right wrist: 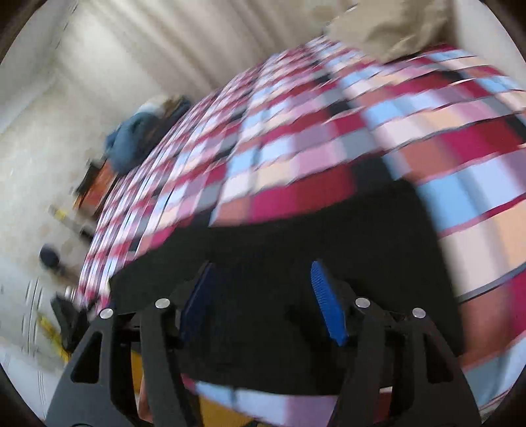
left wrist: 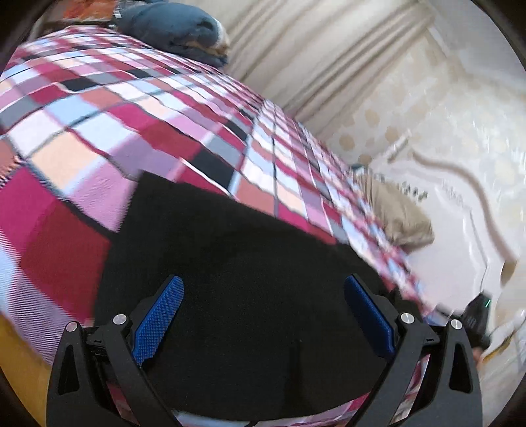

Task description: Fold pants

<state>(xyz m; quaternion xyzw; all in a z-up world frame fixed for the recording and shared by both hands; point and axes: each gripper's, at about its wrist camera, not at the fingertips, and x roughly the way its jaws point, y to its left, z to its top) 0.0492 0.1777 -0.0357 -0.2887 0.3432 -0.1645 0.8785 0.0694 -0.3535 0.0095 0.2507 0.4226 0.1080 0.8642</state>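
the black fabric pants [left wrist: 236, 269] lie flat on the pink-and-red checked bedspread [left wrist: 98, 131], compact (probably folded already). the left gripper [left wrist: 263, 325] and right gripper [right wrist: 263, 305] hover spread apart, empty, likely after release.

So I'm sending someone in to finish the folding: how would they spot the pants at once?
Find the bed with the pink, red and blue checked cover. The pants lie flat on its near part. They are the only plain black cloth; the blue bundle and tan cloth sit at the far edges.
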